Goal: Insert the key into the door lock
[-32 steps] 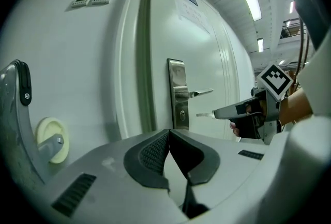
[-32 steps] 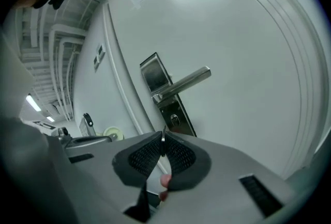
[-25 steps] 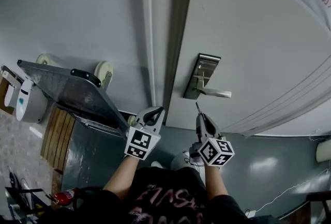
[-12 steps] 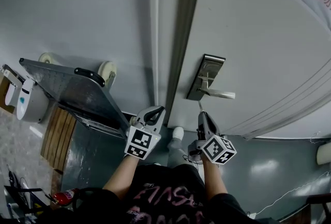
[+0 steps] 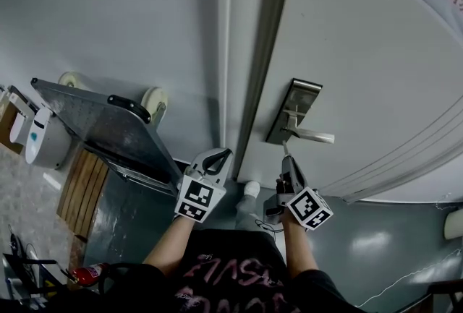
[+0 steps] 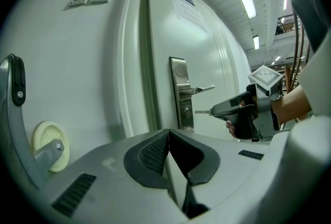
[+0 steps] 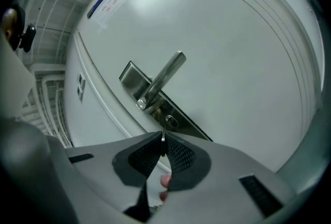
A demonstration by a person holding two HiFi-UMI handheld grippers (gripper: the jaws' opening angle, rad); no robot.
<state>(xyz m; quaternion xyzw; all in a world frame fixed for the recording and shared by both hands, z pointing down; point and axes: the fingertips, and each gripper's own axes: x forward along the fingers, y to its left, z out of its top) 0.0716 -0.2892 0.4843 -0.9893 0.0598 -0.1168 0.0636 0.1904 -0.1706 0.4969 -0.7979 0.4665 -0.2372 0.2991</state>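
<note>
1. Our right gripper [image 5: 286,160] pinches the key [image 6: 202,112] tight. Its tip sits just short of the keyhole [image 7: 170,122], below the door handle [image 7: 164,79].
2. If we tilt, the key may miss and scrape the lock plate [image 6: 180,70].
3. If we push crooked, it may slip sideways.
4. Our left gripper [image 5: 223,156] is closed, holding nothing.

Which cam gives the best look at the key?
Left gripper view: the key shows side-on, sticking out of the right gripper, not yet in the lock. Right gripper view shows only its thin edge; head view, a tiny sliver.
</note>
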